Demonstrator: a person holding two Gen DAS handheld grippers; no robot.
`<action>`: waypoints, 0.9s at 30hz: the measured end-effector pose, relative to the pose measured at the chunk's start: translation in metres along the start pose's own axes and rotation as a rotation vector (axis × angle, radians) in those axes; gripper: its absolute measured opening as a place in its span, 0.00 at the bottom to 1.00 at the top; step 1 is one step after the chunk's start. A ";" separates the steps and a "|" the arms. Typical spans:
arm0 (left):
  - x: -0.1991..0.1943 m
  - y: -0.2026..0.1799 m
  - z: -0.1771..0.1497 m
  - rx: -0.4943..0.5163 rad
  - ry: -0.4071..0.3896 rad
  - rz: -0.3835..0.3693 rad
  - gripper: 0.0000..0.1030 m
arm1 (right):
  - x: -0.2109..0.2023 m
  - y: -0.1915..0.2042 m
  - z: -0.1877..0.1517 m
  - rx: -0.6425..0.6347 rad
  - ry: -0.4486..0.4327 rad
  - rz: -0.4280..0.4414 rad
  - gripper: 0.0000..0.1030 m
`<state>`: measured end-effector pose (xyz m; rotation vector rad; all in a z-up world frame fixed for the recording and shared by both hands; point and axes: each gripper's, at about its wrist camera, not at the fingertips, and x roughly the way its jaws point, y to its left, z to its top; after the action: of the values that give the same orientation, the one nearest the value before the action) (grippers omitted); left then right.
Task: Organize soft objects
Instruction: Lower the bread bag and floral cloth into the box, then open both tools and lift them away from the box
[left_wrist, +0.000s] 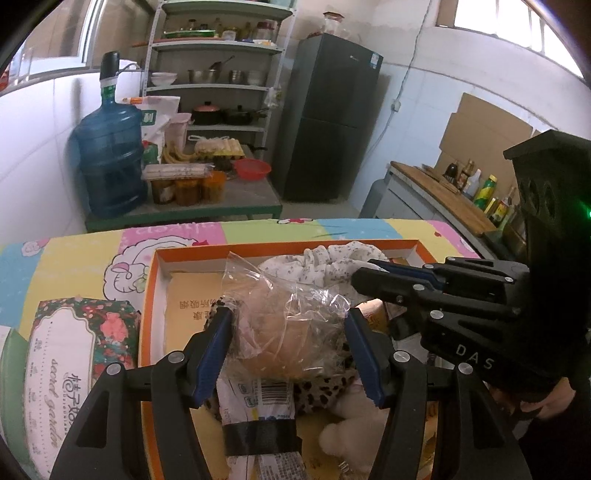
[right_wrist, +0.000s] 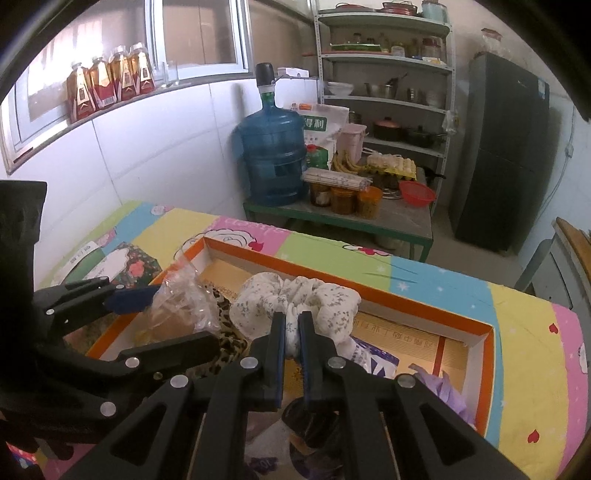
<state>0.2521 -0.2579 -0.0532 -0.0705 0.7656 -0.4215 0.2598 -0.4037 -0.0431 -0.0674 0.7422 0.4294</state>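
Observation:
A bread bun in a clear plastic bag (left_wrist: 284, 328) sits between the blue pads of my left gripper (left_wrist: 291, 332), which presses on both of its sides above the orange-rimmed box (left_wrist: 147, 295). My right gripper (right_wrist: 291, 326) is shut on a white floral scrunchie (right_wrist: 295, 299) over the same box (right_wrist: 406, 306). In the left wrist view the right gripper (left_wrist: 360, 275) reaches in from the right with the scrunchie (left_wrist: 332, 260) at its tips. The right wrist view shows the left gripper (right_wrist: 177, 317) at the left with the bagged bun (right_wrist: 181, 306).
In the box lie a leopard-print cloth (left_wrist: 325, 391), a cream plush toy (left_wrist: 347, 439), a barcoded packet (left_wrist: 258, 398) and a purple item (right_wrist: 443, 391). A floral tissue pack (left_wrist: 74, 350) lies left of the box on the colourful cloth. Beyond are a water jug (left_wrist: 110, 162) and shelves.

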 end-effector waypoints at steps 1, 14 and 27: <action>0.000 -0.001 0.000 0.005 -0.004 0.002 0.62 | 0.000 0.000 0.000 0.001 0.001 0.003 0.09; -0.011 -0.013 -0.007 0.060 -0.009 -0.009 0.65 | -0.011 -0.002 -0.002 0.015 -0.023 -0.006 0.38; -0.038 -0.025 -0.013 0.082 -0.060 -0.032 0.72 | -0.043 -0.006 -0.008 0.052 -0.077 -0.046 0.48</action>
<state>0.2101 -0.2647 -0.0324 -0.0186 0.6877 -0.4790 0.2290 -0.4259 -0.0213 -0.0190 0.6744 0.3666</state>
